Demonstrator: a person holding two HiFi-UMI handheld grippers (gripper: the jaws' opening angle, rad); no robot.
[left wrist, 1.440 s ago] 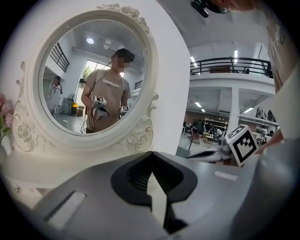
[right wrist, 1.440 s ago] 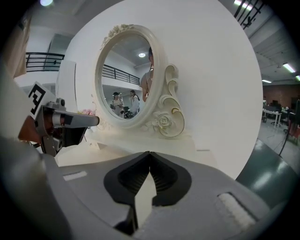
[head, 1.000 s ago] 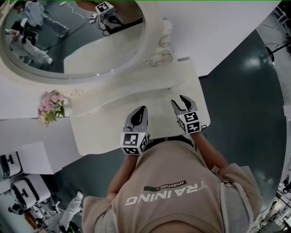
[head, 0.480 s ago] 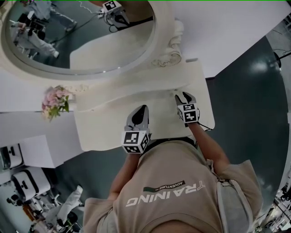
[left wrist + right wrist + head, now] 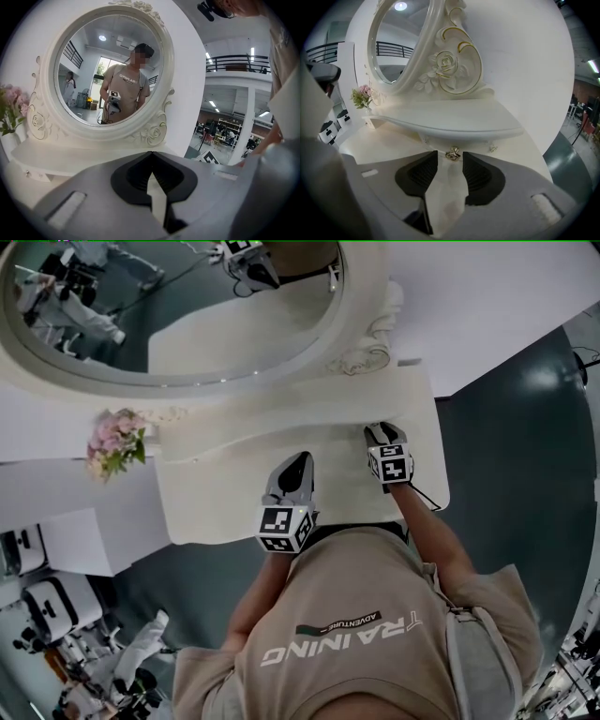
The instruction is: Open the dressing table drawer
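Note:
The white dressing table (image 5: 216,498) stands below me under its oval mirror (image 5: 187,315). A small metal drawer knob (image 5: 453,153) sits on the drawer front (image 5: 476,142), beneath the curved shelf (image 5: 454,119). My right gripper (image 5: 449,156) points at that knob. Its jaws have just been closing a little and stand open, with the knob at their tips and no pad touching it. From above, the right gripper (image 5: 382,432) reaches to the shelf's edge. My left gripper (image 5: 300,461) hovers over the tabletop, shut and holding nothing; in its own view the left gripper (image 5: 150,153) faces the mirror.
A vase of pink flowers (image 5: 116,442) stands at the table's left end. Two smaller metal fittings (image 5: 492,148) flank the knob. A carved rose scroll (image 5: 446,65) frames the mirror. Dark floor (image 5: 506,456) lies to the right, and office chairs (image 5: 56,624) stand at the lower left.
The right gripper has moved forward and down to the shelf's front edge. The left gripper has stayed over the tabletop. The head view has shifted slightly.

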